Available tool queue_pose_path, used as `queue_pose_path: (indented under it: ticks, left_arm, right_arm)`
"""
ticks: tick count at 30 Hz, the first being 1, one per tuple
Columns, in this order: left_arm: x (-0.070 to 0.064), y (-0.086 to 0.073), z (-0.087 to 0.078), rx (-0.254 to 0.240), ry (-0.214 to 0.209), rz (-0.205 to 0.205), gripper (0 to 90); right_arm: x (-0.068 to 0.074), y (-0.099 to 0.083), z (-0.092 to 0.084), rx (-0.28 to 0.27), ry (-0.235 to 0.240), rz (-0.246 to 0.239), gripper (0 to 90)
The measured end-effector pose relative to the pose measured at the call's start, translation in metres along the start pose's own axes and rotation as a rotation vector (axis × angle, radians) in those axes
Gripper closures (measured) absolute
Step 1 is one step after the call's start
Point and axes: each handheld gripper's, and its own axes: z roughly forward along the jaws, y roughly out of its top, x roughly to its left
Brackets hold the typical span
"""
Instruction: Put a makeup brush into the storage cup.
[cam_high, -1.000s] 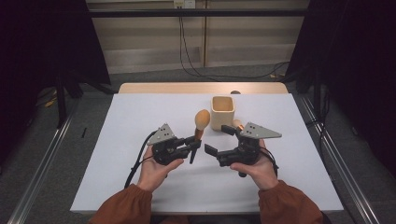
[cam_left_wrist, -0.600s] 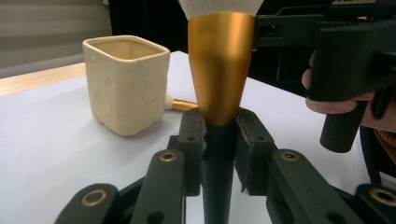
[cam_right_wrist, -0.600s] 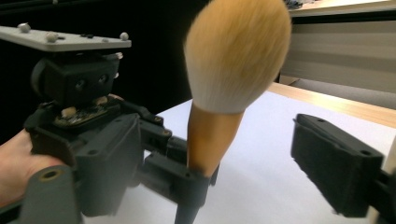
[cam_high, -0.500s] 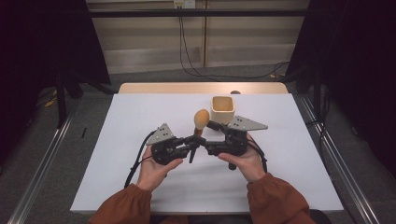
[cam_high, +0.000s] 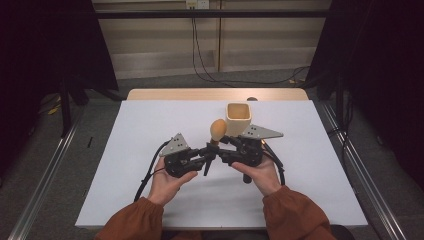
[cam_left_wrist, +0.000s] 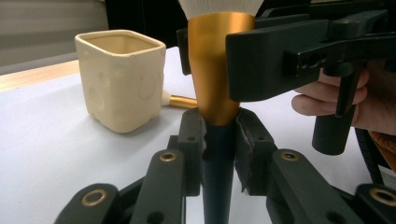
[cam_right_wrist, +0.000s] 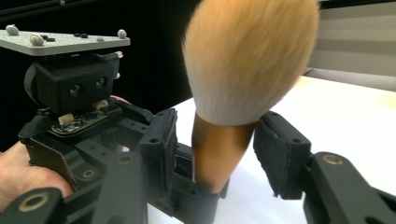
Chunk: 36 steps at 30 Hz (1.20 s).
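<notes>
A makeup brush (cam_high: 218, 129) with a fluffy tan head, a gold ferrule (cam_left_wrist: 219, 70) and a dark handle stands upright over the middle of the white table (cam_high: 125, 165). My left gripper (cam_high: 209, 154) is shut on the dark handle just below the ferrule (cam_left_wrist: 219, 140). My right gripper (cam_high: 222, 149) faces it from the right. Its jaws have just been closing and now stand on either side of the gold ferrule (cam_right_wrist: 217, 154). A gap still shows at the pads (cam_right_wrist: 280, 154), so they do not press on it.
A cream square cup (cam_high: 238, 119) stands open-topped just behind the grippers, also seen in the left gripper view (cam_left_wrist: 120, 77). A gold rod-like piece (cam_left_wrist: 180, 101) lies on the table beside its base. A wooden strip (cam_high: 215, 94) runs along the table's far edge.
My right gripper has moved left to the brush, its jaws have come round the ferrule and narrowed. The left gripper and the brush have stayed still.
</notes>
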Motion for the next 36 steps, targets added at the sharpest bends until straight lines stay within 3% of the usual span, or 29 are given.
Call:
queue_pose_path:
  ticks: [3, 12, 23, 36]
  left_arm:
    - [0.0003, 0.0008, -0.0006, -0.008, -0.001, -0.002, 74.2]
    - [0.0006, 0.0010, -0.0009, -0.003, -0.010, 0.010, 74.1]
    - [0.0009, -0.0002, 0.0003, -0.004, -0.014, 0.009, 73.0]
    - [0.0005, -0.0039, 0.0010, 0.002, 0.008, 0.004, 58.1]
  right_arm:
    - [-0.0017, -0.0020, 0.0021, 0.002, 0.007, 0.029, 56.0]
    - [-0.0032, -0.0033, 0.0024, 0.000, 0.022, 0.051, 63.0]
    - [-0.0008, -0.0036, 0.0024, 0.009, 0.010, 0.020, 63.6]
    - [0.0014, -0.0028, 0.0017, 0.019, 0.008, -0.011, 63.8]
